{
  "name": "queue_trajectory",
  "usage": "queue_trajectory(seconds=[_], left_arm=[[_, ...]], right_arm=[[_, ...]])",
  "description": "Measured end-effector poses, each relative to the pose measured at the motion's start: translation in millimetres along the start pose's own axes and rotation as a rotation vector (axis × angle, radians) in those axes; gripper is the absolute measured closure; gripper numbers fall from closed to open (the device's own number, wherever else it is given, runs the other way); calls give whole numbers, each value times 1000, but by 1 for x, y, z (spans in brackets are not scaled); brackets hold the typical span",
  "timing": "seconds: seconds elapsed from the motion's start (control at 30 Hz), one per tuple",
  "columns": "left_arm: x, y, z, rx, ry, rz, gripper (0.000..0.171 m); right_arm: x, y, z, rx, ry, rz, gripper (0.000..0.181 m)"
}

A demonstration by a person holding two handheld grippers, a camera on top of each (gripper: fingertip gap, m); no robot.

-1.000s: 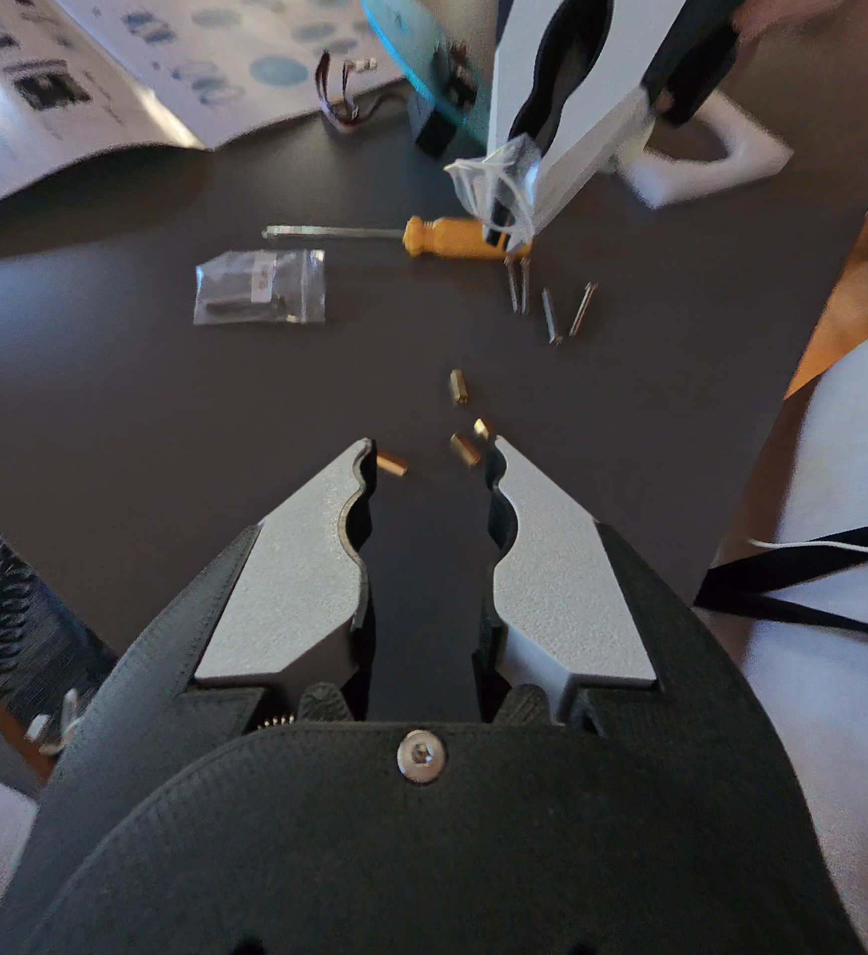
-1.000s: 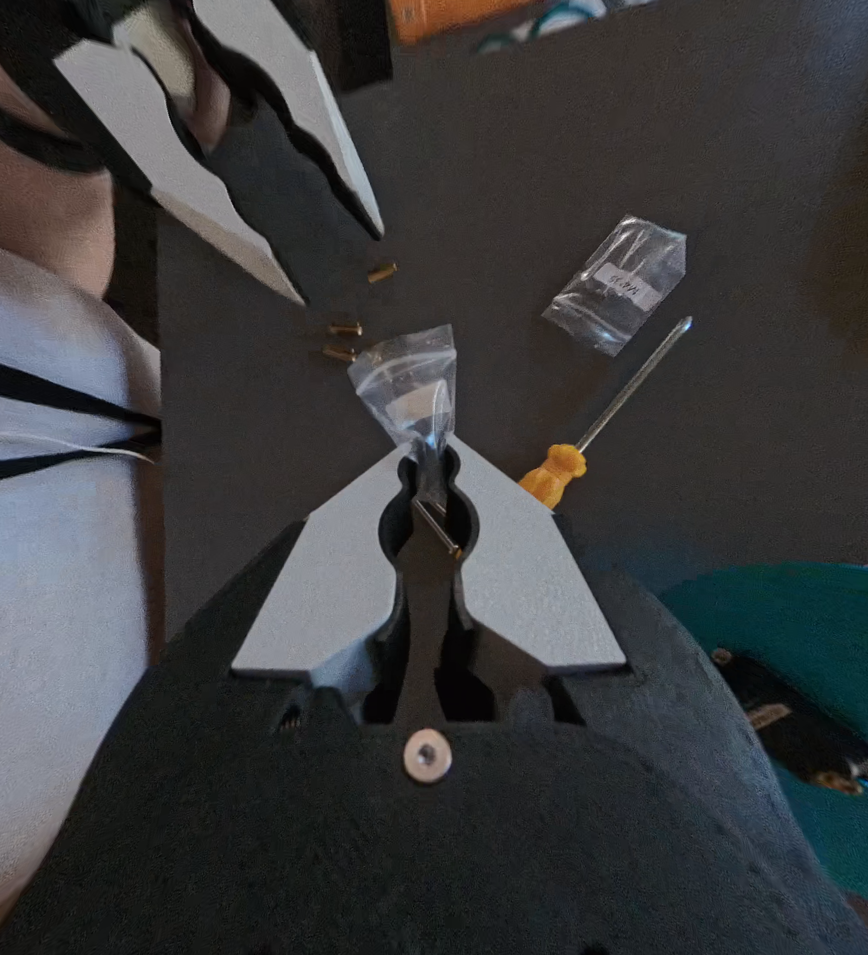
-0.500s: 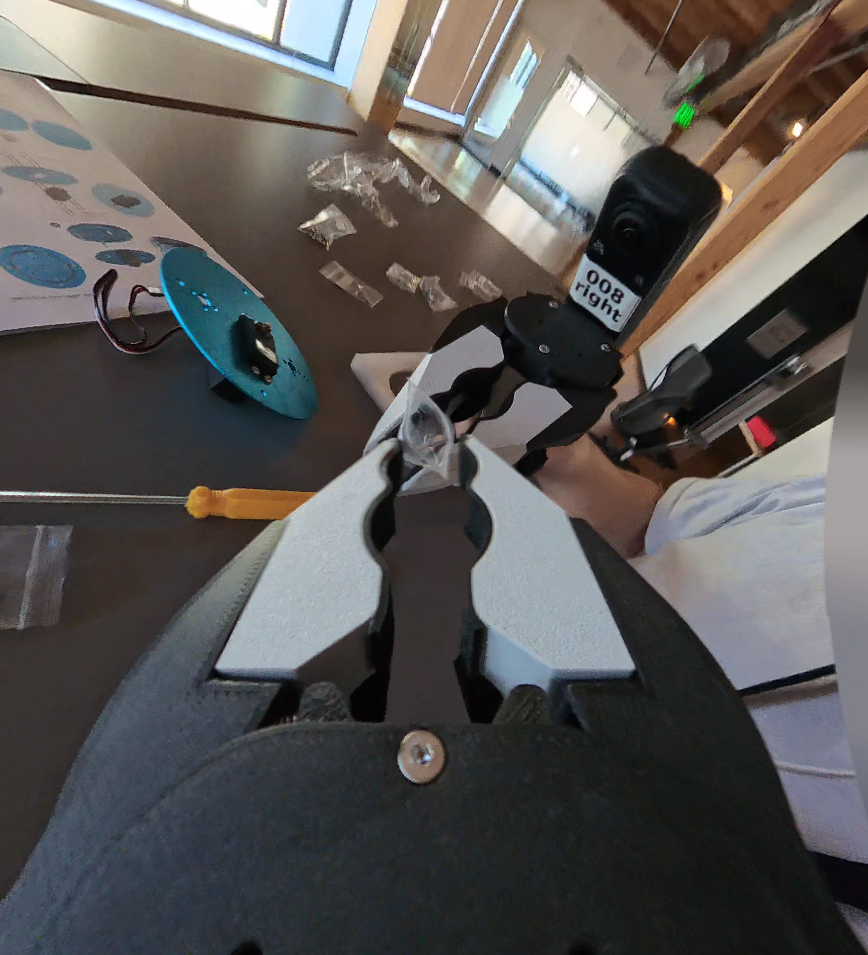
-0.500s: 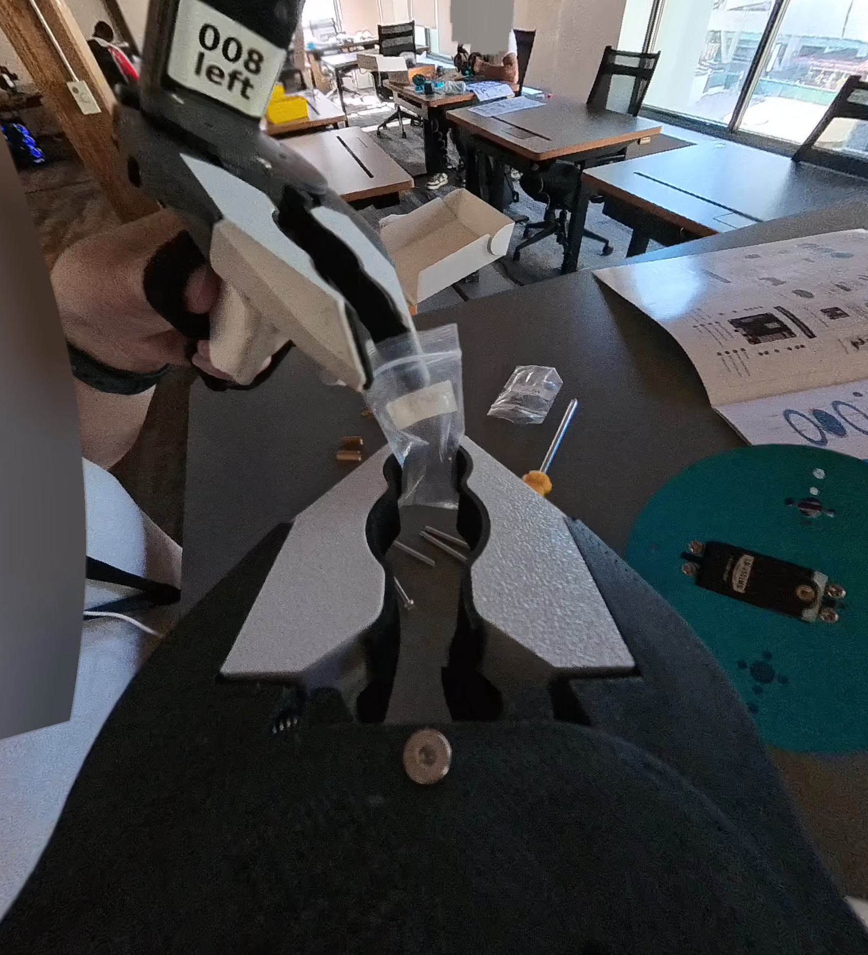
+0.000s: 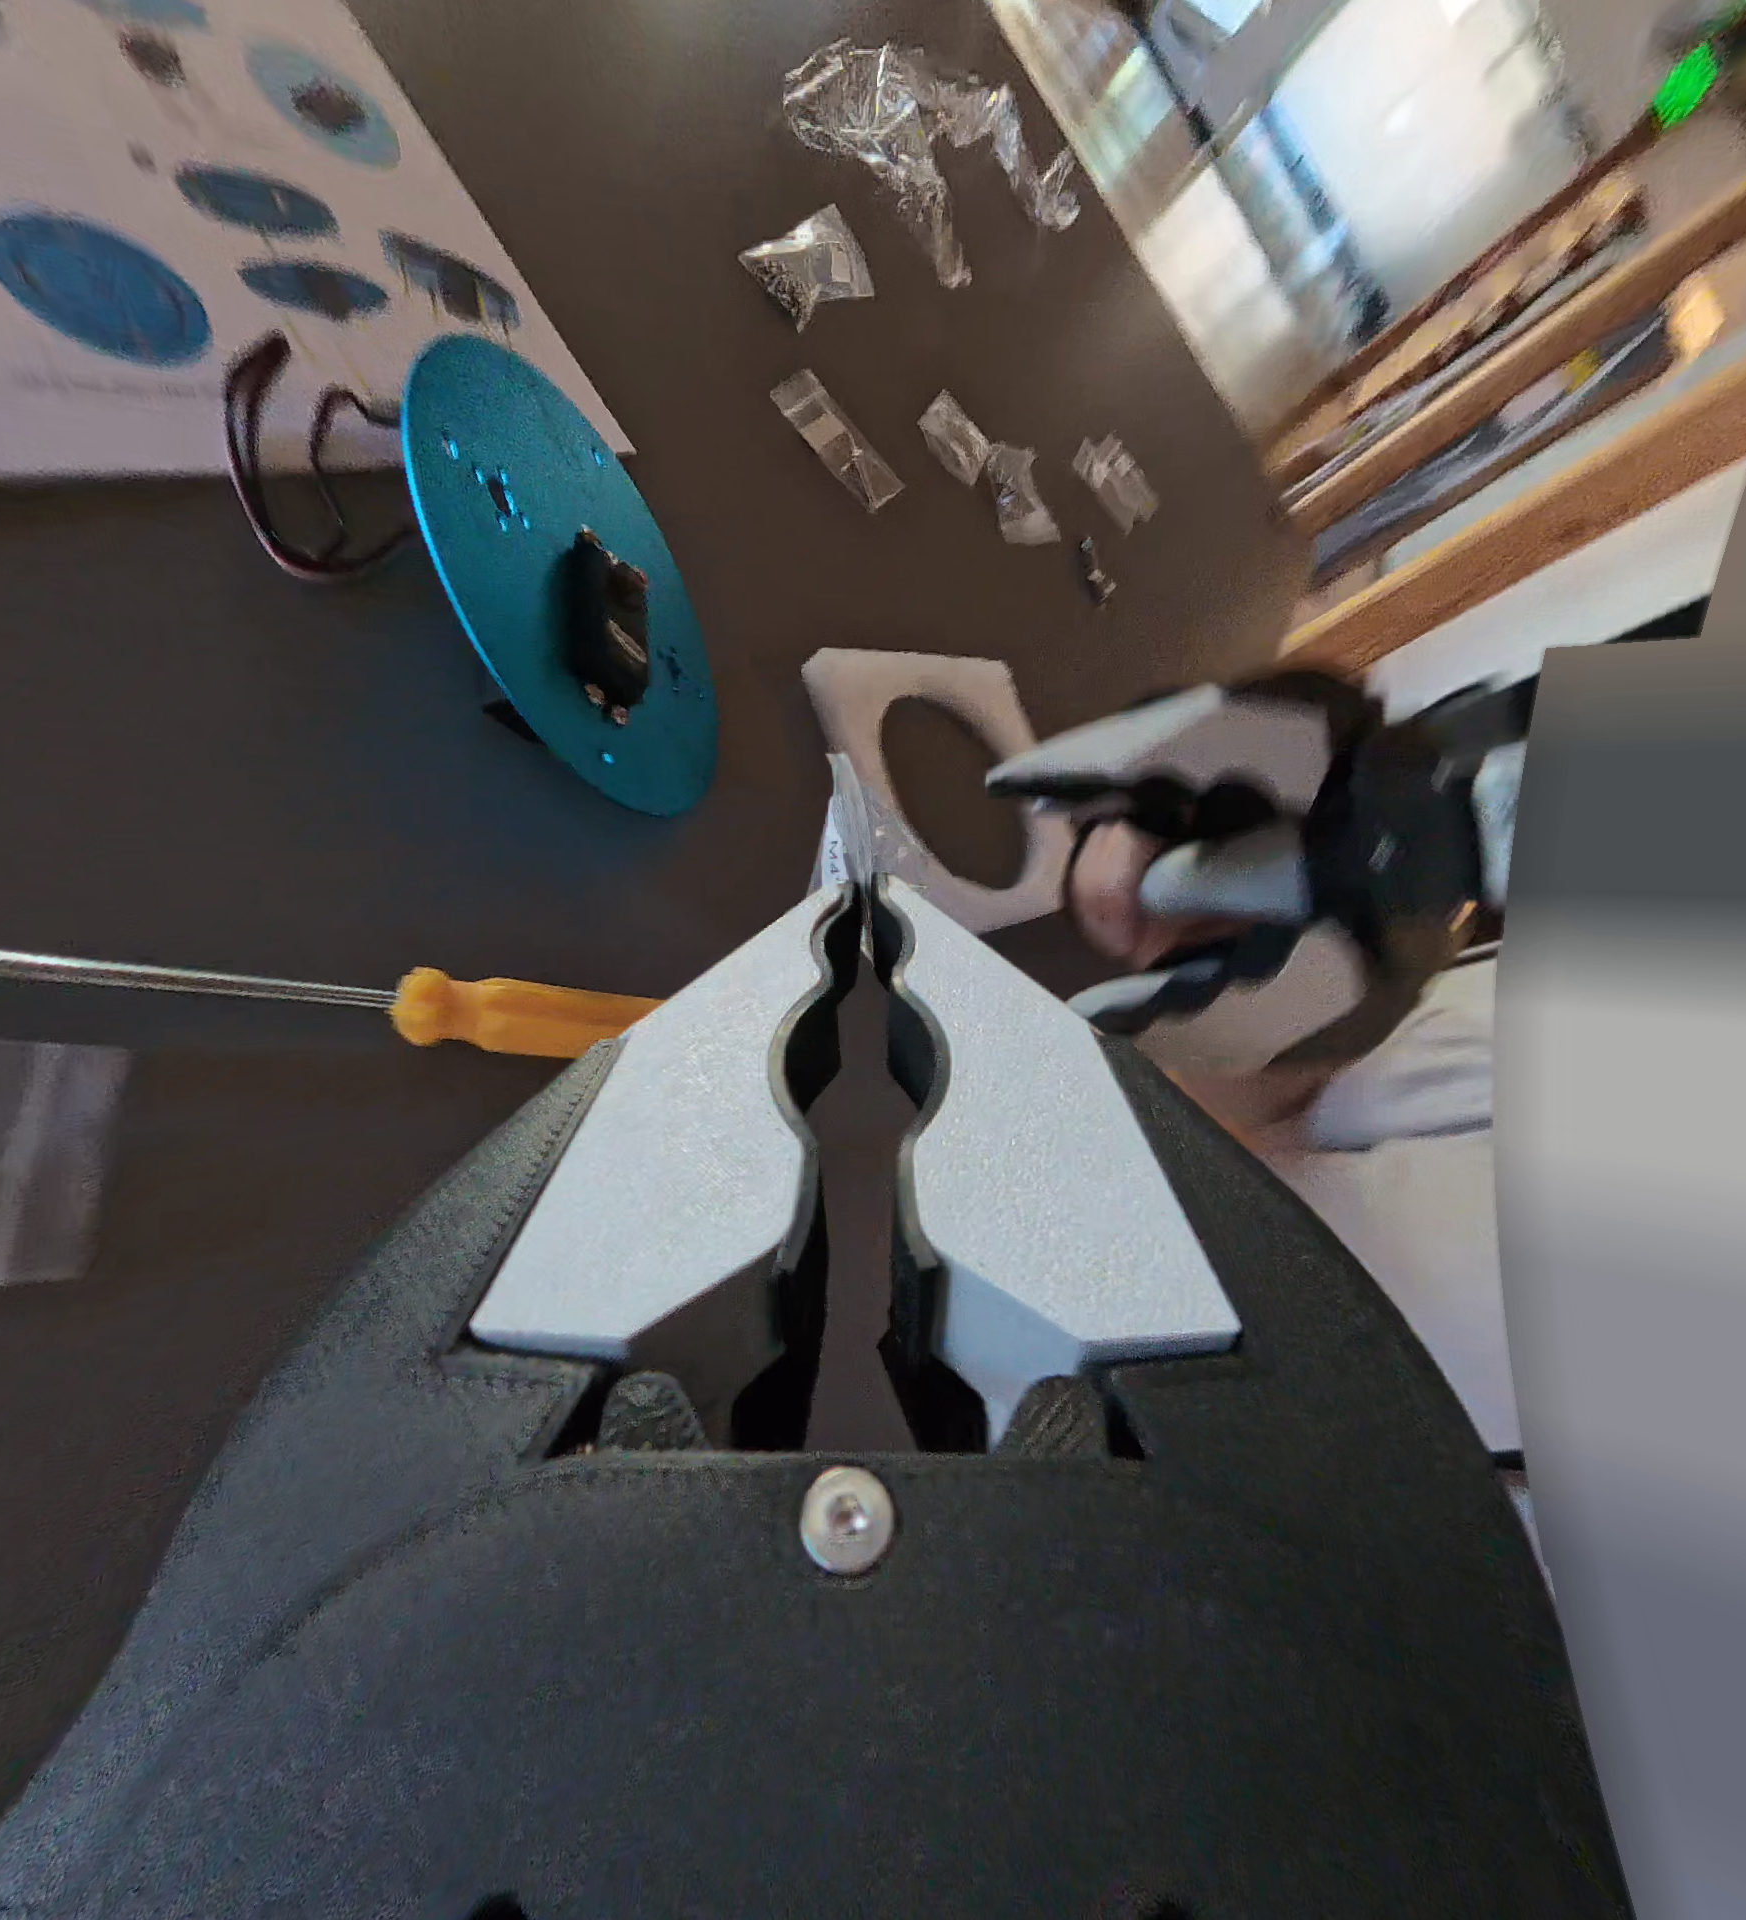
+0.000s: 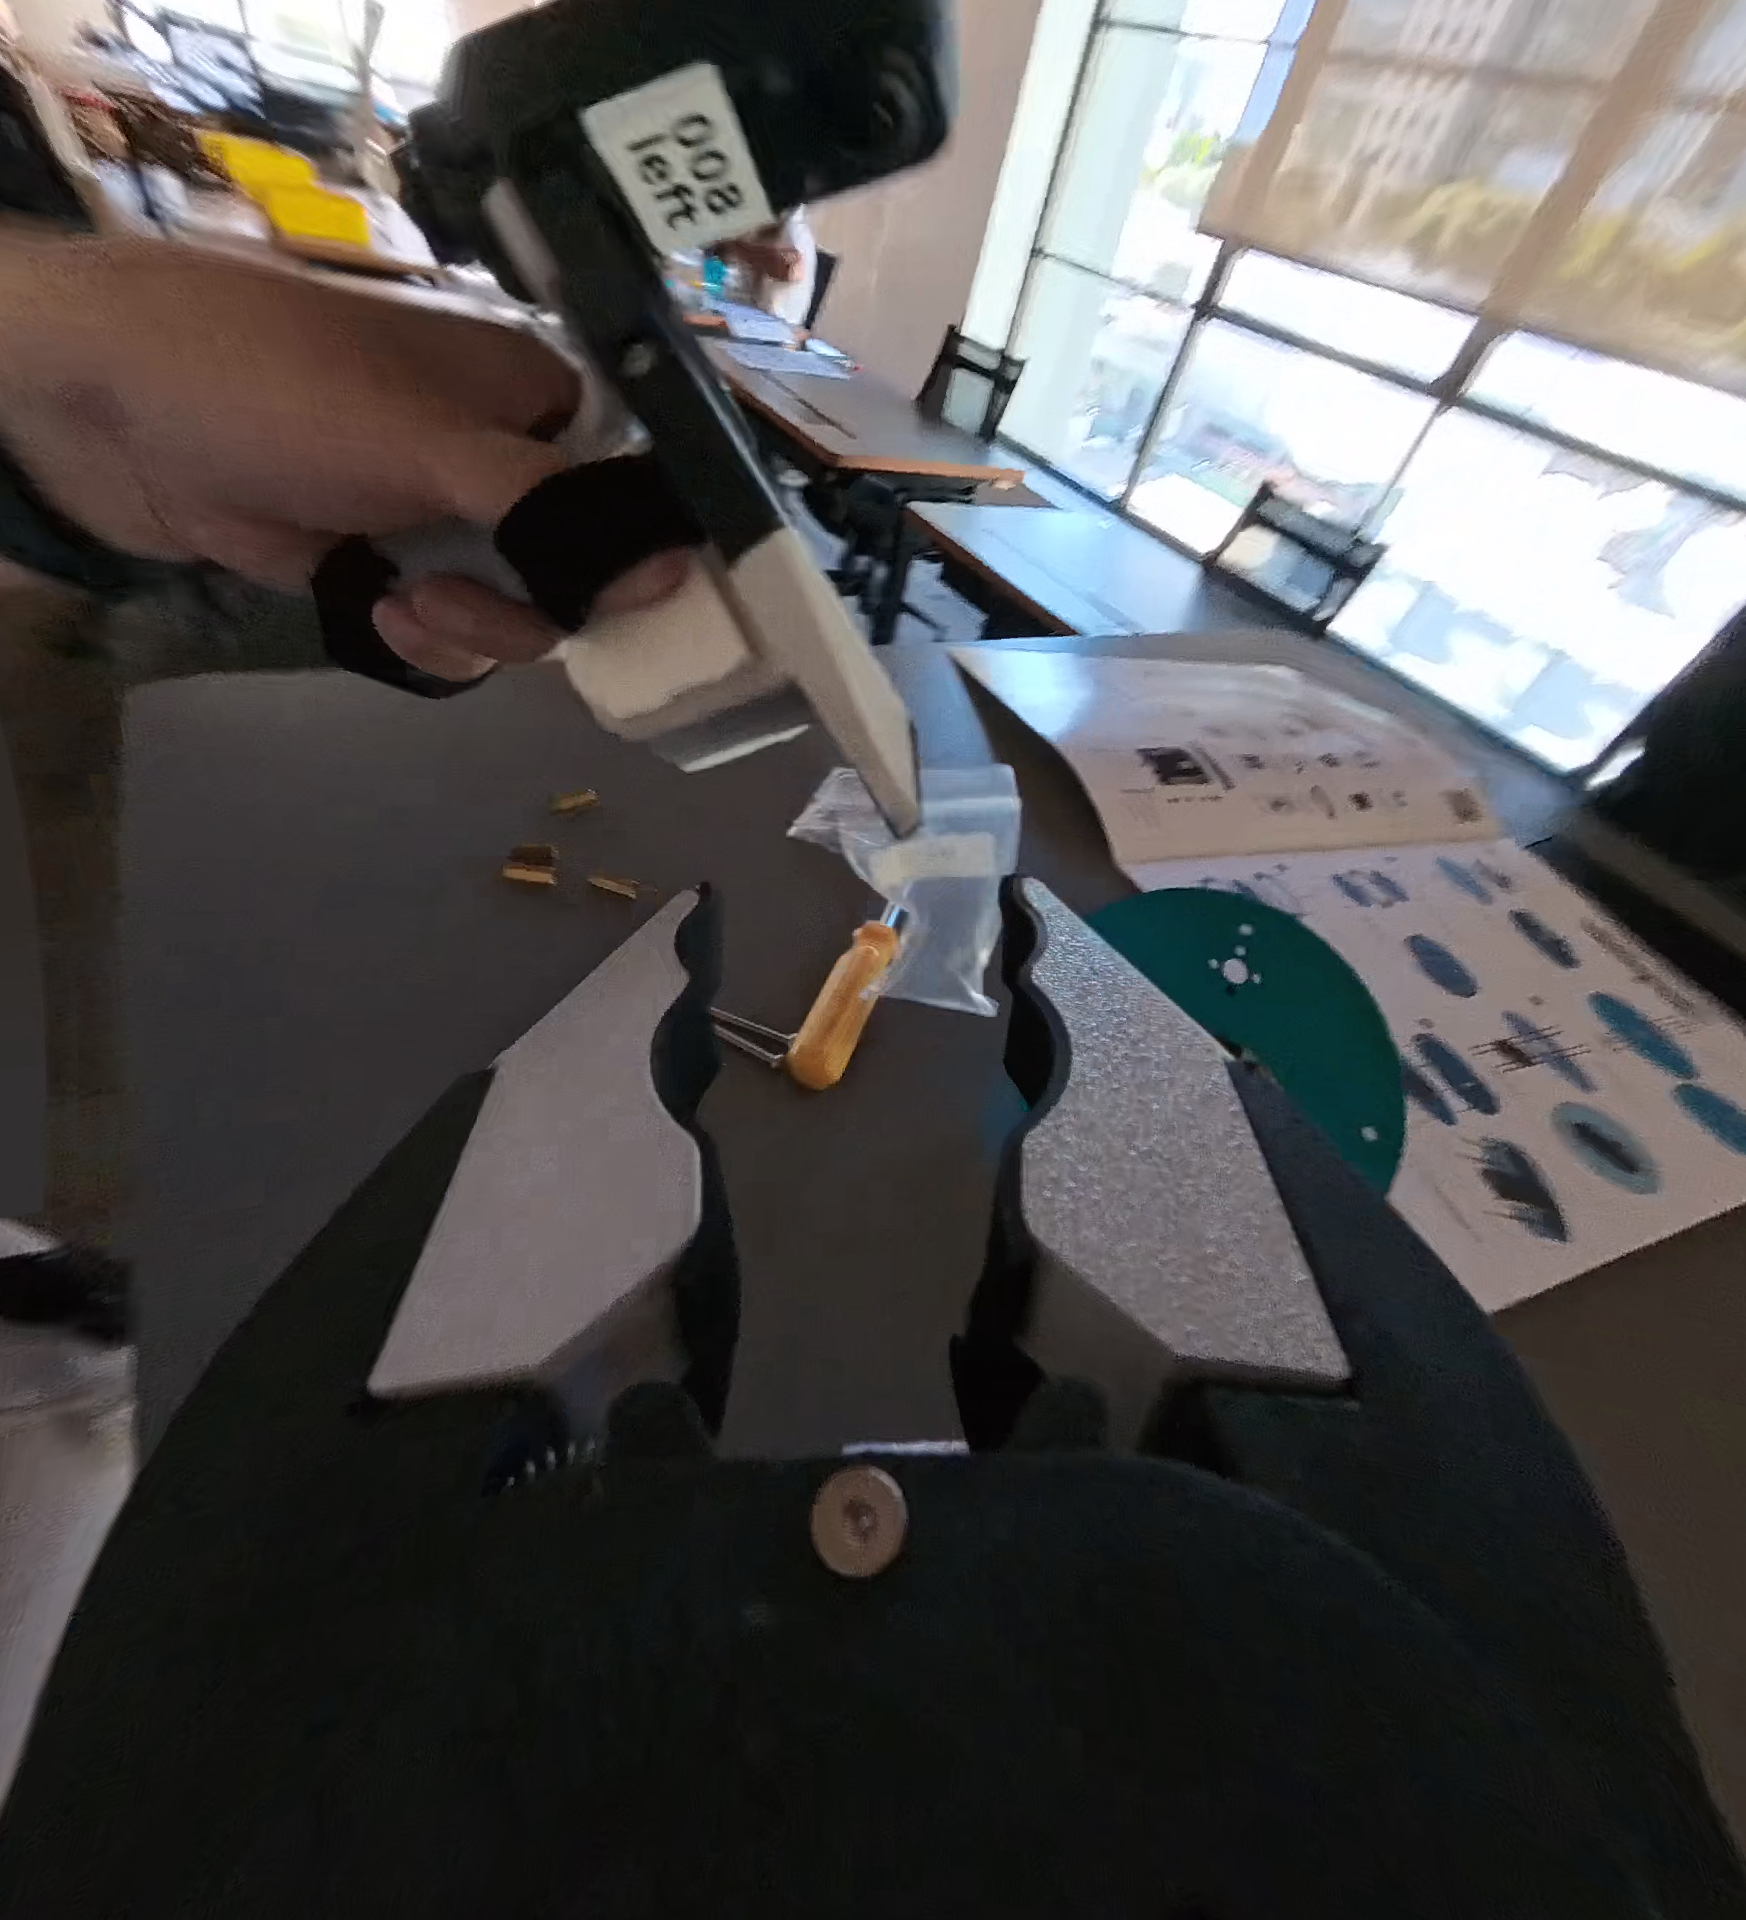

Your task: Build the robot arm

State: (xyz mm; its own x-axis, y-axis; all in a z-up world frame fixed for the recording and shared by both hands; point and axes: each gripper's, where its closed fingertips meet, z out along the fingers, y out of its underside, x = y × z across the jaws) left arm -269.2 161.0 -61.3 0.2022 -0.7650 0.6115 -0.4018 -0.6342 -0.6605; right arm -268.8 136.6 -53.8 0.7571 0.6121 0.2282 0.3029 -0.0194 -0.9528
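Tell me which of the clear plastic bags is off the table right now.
The small clear bag pinched at its top in the left gripper; it hangs above the screwdriver. The other bags lie flat on the table.

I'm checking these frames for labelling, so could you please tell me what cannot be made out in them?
- Bag, left wrist view: mostly hidden behind the left gripper fingers; contents unclear.
- Right gripper, left wrist view: motion-blurred.
- Screwdriver shaft, right wrist view: covered by the bag.
- Packets, left wrist view: too small to identify.
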Motion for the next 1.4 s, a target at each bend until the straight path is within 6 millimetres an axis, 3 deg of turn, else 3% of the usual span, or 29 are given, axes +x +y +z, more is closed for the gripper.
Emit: queue_trajectory(seconds=[0.13, 0.23, 0.43, 0.57, 0.6, 0.67, 0.73, 0.8, 0.83, 0.87, 0.97, 1.07, 1.13, 1.23, 1.3, 1.4], left_arm=[[13, -1, 10, 3, 175, -409, 171], [19, 2, 14, 10, 200, -574, 171], [36, 6, 21, 47, 202, -648, 171], [38, 16, 22, 86, 192, -678, 171], [36, 17, 22, 111, 189, -701, 171], [30, 18, 20, 167, 175, -748, 171], [28, 21, 19, 197, 163, -786, 171], [29, 26, 21, 199, 158, -809, 171], [31, 29, 22, 192, 154, -817, 171], [31, 32, 22, 188, 152, -827, 171], [37, 32, 13, 184, 209, -772, 165], [55, 26, -13, 189, 337, -616, 158], [57, 26, -37, 226, 326, -445, 153], [40, 31, -66, 288, 148, -84, 149], [22, 27, -81, 352, 5, 112, 149], [4, 8, -101, 464, -74, 240, 153]], right_arm=[[3, 14, 1, -111, 203, -286, 134], [14, 13, -12, -159, 274, -404, 172], [8, 19, -23, -167, 142, -396, 181], [0, 19, -31, -141, 13, -263, 181], [1, 17, -33, -125, 2, -253, 177], [-4, 10, -31, -110, -3, -276, 150], [-10, 13, -24, -146, 12, -334, 146], [-15, 20, -14, -183, 35, -396, 151], [-15, 25, -11, -209, 49, -407, 169], [-17, 28, -9, -223, 49, -406, 170], [-24, 26, -13, -196, -27, -255, 180], [-24, 17, -26, -124, -186, 155, 181], [-23, 23, -30, -153, -298, 450, 181], [-37, 34, -30, -227, -477, 815, 181], [-38, 37, -26, -225, -516, 964, 181], [-31, 73, -14, -390, -371, 957, 179]])
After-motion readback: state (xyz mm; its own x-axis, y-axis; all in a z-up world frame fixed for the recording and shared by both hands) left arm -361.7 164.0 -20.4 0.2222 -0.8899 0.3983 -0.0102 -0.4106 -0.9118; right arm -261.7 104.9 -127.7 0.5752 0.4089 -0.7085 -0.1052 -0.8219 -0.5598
